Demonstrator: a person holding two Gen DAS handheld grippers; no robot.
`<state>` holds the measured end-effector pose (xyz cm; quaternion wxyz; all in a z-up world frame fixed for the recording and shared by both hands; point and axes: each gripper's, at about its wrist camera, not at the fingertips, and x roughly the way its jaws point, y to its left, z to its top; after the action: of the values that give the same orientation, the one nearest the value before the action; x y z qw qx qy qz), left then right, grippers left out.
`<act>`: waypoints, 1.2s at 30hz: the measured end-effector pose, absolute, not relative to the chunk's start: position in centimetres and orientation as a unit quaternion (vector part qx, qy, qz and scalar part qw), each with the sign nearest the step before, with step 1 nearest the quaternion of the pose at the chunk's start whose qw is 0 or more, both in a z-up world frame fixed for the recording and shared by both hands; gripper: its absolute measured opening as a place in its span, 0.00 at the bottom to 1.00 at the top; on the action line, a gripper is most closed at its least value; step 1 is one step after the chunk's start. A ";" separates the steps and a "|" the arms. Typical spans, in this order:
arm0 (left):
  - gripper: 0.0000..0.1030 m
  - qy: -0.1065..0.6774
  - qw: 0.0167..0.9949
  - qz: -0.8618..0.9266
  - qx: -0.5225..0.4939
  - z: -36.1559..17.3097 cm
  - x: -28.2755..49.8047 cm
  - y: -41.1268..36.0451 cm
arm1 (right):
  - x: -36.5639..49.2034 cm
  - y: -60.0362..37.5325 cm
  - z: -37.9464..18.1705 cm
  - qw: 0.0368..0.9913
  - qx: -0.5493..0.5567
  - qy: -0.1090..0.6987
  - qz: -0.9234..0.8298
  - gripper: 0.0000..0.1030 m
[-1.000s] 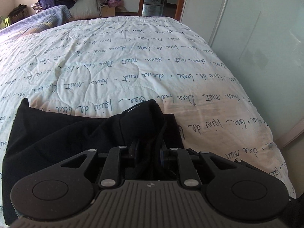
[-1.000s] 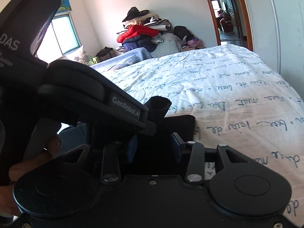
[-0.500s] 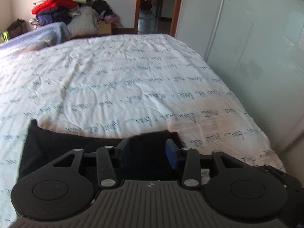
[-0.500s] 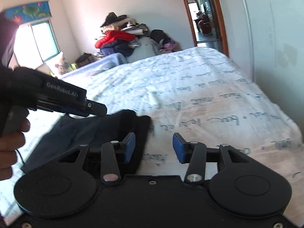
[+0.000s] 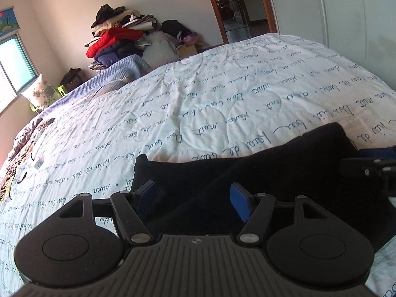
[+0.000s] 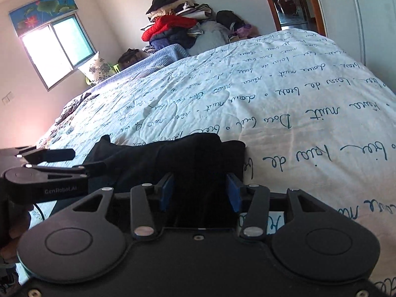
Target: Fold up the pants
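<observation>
A bed (image 6: 309,94) under a white quilt printed with blue script carries a pair of black pants (image 5: 259,173), folded into a thick band near the quilt's close edge, directly ahead of both sets of jaws. The band's long axis runs across the two views, from a flat corner beyond the left jaws to a bulkier stacked end in front of the right jaws; which end is the waist cannot be told. The left gripper (image 5: 191,199) has just been opening and its jaws stand wide, the cloth below and between the blue pads with neither pad pressing on it. The right gripper (image 6: 200,193) has been easing open too; its jaws stand moderately apart astride the stacked end, apparently clear of it. The step appears to be a release after a fold: done well, both jaws would lift straight off without snagging the top layer, so the edges stay aligned.
</observation>
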<state>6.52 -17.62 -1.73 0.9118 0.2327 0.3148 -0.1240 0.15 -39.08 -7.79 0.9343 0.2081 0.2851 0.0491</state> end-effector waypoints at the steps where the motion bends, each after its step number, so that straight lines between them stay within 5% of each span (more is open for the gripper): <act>1: 0.67 0.314 0.912 -0.122 0.234 -2.1 6.3 -17.4 | 0.3 -39.1 -7.8 0.932 0.216 0.285 0.057 0.48; 7: 0.68 0.330 0.912 -0.126 0.209 -2.4 6.7 -16.7 | 1.9 -38.1 -8.2 0.922 0.217 0.306 0.099 0.46; 12: 0.68 0.327 0.914 -0.125 0.207 -2.1 6.7 -16.6 | 1.5 -38.5 -7.7 0.923 0.224 0.296 0.100 0.15; 21: 0.71 0.348 0.913 -0.138 0.160 -1.3 7.5 -15.4 | -1.1 -39.6 -6.2 0.931 0.226 0.276 0.076 0.08; 25: 0.73 0.352 0.916 -0.134 0.137 -1.1 8.2 -14.4 | -1.0 -40.5 -7.0 0.927 0.218 0.297 0.062 0.10; 27: 0.73 0.359 0.915 -0.129 0.127 -1.2 9.0 -13.9 | -0.9 -40.6 -7.3 0.928 0.208 0.307 0.038 0.35; 28: 0.73 0.361 0.915 -0.127 0.124 -1.1 9.2 -13.6 | -1.1 -40.7 -7.1 0.931 0.204 0.302 0.028 0.37; 36: 0.75 0.379 0.912 -0.121 0.106 -1.4 12.3 -12.7 | -0.8 -42.5 -5.5 0.935 0.234 0.266 0.021 0.37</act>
<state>12.28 -12.69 -1.43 0.9115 0.1056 0.3785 -0.1210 -0.78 -42.52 -5.50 0.9349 0.2338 0.2661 0.0212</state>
